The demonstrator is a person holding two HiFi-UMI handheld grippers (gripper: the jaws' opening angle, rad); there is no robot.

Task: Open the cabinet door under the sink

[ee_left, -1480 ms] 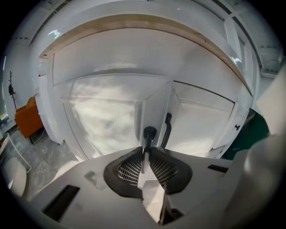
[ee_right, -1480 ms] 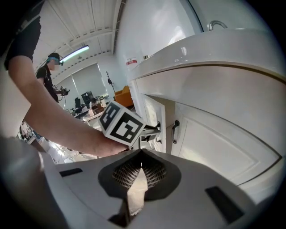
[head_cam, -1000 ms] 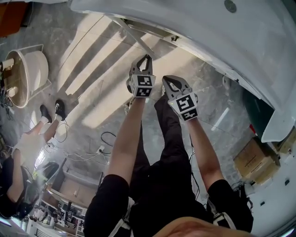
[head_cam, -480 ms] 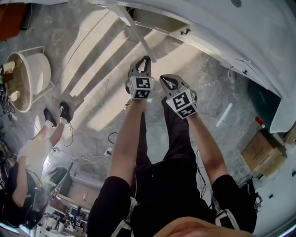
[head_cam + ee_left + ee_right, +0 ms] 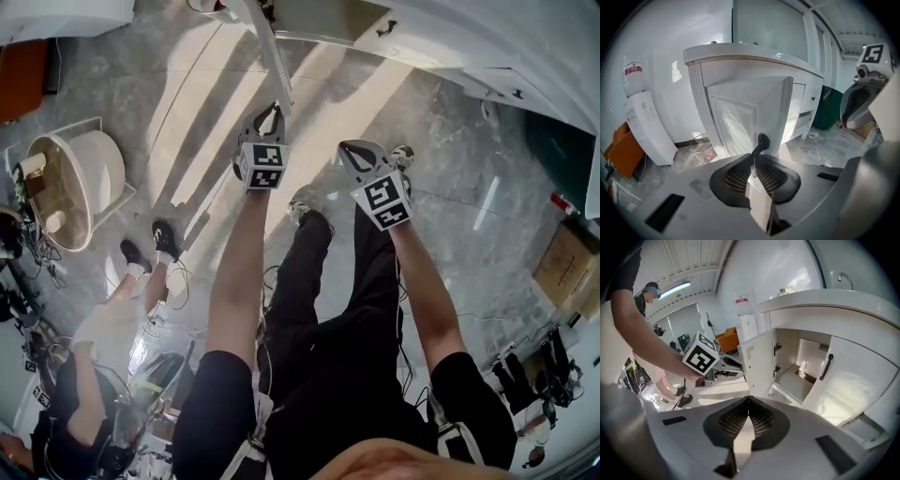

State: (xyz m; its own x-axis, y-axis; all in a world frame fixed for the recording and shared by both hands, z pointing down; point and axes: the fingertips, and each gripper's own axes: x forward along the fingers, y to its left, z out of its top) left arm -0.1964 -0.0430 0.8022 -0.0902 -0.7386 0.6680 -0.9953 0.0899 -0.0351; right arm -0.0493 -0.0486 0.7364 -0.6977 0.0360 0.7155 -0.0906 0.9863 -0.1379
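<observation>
Closing on the black handle (image 5: pixel 762 140), the left tongs (image 5: pixel 753 162) have its lower end between their mesh-faced pads, narrow and gripping it. The right tongs (image 5: pixel 749 401) hang free alongside, tips pressed together on nothing. The handle belongs to the cabinet door (image 5: pixel 733 117), which stands swung well out from the cabinet under the sink's worktop (image 5: pixel 834 298), so the task looks close to done. The main risk I see is the grip itself. Only the end of a slim, curved bar sits in the pads, and the door travels on a hinge arc. A straight pull could twist the handle out, and the door might drift back. Hauling further could also strain the hinges at their limit, or carry the door toward the white unit (image 5: pixel 647 126) standing by the wall on that side. The person's legs are near the door's path too. The door is glossy white with a raised-panel front, and two dark hinges show on its inner edge in the right gripper view. Behind it the open compartment (image 5: pixel 794 373) looks pale and nearly bare. The neighbouring door (image 5: pixel 855 380) stays shut and carries the same kind of black bar.
</observation>
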